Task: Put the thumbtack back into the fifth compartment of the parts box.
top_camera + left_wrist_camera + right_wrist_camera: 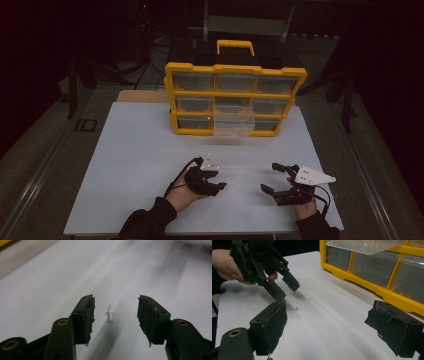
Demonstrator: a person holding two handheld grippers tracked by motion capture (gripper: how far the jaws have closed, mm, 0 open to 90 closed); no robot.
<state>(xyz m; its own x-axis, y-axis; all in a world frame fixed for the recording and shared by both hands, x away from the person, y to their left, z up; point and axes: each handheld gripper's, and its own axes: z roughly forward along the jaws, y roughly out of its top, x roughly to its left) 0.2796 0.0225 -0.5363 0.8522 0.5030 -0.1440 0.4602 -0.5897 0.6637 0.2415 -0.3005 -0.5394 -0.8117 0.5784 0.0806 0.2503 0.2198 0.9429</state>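
High view: the left hand-held gripper (216, 180) is low over the white counter (130, 165), the right hand-held gripper (270, 177) beside it, open and empty; an organizer (235, 97) has one drawer (232, 127) pulled out.

Left gripper view: a small white pin (109, 313) lies between the half-open jaws, untouched.

Right gripper view: pickup seems not yet done.

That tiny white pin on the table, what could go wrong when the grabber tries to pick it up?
The white pin is very small and lies loose on the smooth white table between the left gripper pads, which don't touch it yet. The pads could pinch crooked and flick it away. The tips sit close to the table, so they might scrape it instead.
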